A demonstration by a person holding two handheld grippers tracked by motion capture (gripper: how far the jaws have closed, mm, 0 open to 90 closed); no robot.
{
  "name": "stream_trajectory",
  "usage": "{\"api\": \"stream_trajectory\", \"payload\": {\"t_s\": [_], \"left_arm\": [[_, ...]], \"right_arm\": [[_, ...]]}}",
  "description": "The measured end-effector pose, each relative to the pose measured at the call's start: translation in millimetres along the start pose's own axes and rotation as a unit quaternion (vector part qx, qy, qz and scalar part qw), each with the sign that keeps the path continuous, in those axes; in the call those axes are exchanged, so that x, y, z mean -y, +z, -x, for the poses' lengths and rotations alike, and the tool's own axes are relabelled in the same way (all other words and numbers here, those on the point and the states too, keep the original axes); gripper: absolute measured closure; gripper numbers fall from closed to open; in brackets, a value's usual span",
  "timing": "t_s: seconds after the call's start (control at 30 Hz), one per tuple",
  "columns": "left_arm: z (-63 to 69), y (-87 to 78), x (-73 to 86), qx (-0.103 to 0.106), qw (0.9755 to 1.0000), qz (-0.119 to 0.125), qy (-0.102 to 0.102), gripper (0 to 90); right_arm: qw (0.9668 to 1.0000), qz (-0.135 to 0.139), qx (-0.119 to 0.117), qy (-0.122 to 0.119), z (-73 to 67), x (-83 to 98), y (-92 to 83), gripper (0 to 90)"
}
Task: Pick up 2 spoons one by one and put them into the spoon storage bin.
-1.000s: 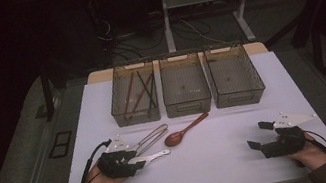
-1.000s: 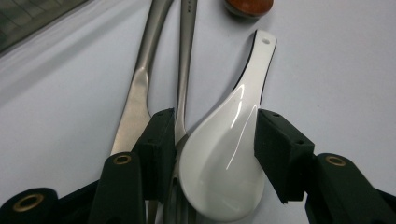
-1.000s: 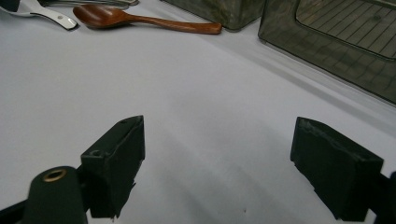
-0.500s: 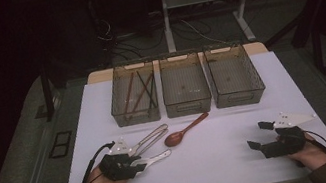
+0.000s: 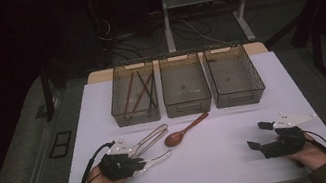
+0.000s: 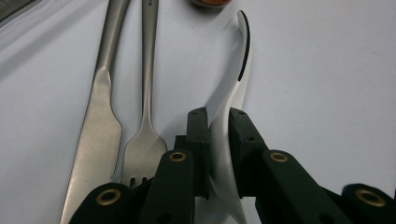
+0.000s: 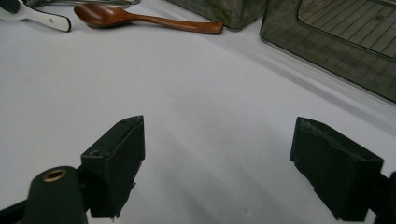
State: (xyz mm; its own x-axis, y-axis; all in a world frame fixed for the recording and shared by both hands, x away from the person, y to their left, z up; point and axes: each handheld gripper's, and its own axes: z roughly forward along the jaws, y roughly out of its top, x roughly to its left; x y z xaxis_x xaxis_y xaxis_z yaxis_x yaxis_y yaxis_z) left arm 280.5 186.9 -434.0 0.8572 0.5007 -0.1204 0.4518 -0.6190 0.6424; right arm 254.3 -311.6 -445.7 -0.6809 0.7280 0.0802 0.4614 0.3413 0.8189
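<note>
Your left gripper point(image 6: 217, 140) has just closed its jaws on the white spoon point(image 6: 233, 107) near the table's point(image 5: 223, 157) front-left corner; your right gripper point(image 7: 217, 163) is spread and idle, with sorting into the trays point(image 5: 187, 102) barely begun.

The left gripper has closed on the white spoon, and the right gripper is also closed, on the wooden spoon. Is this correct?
Partly. The left gripper has just closed on the white spoon. But the right gripper view shows the right gripper open and empty; the wooden spoon lies on the table.
</note>
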Motion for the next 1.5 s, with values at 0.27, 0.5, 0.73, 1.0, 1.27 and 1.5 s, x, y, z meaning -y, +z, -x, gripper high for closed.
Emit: {"api": "stream_trajectory", "payload": {"t_s": [0.27,0.5,0.73,1.0,1.27,1.5], "left_arm": [[-0.1,0.0,-0.5,0.002,1.0,-0.001,-0.002,79.1],[-0.5,-0.6,-2.4,0.005,0.9999,0.001,0.01,79.1],[-1.3,-4.5,-4.1,0.01,0.9998,0.016,0.008,79.1],[-2.4,-6.3,-8.3,0.015,0.9995,0.027,0.004,79.2],[-5.7,-7.9,-15.5,0.021,0.999,0.04,0.006,79.2],[-7.6,-4.9,-24.2,0.016,0.9986,0.05,0.011,79.2]], "right_arm": [[1.0,0.001,0.0,0.0,-0.1,0.0,-0.1,17.7],[1.0,0.0,-0.002,0.0,-0.3,-0.1,0.6,17.3],[0.9999,0.002,0.0,0.012,-3.7,-1.7,2.8,11.0],[0.9997,0.008,-0.001,0.021,-7.0,-5.3,9.7,3.7],[0.9999,0.004,-0.004,0.012,-9.7,-5.8,14.9,3.7],[1.0,0.0,-0.003,0.006,-10.8,-5.7,17.2,3.7]]}}
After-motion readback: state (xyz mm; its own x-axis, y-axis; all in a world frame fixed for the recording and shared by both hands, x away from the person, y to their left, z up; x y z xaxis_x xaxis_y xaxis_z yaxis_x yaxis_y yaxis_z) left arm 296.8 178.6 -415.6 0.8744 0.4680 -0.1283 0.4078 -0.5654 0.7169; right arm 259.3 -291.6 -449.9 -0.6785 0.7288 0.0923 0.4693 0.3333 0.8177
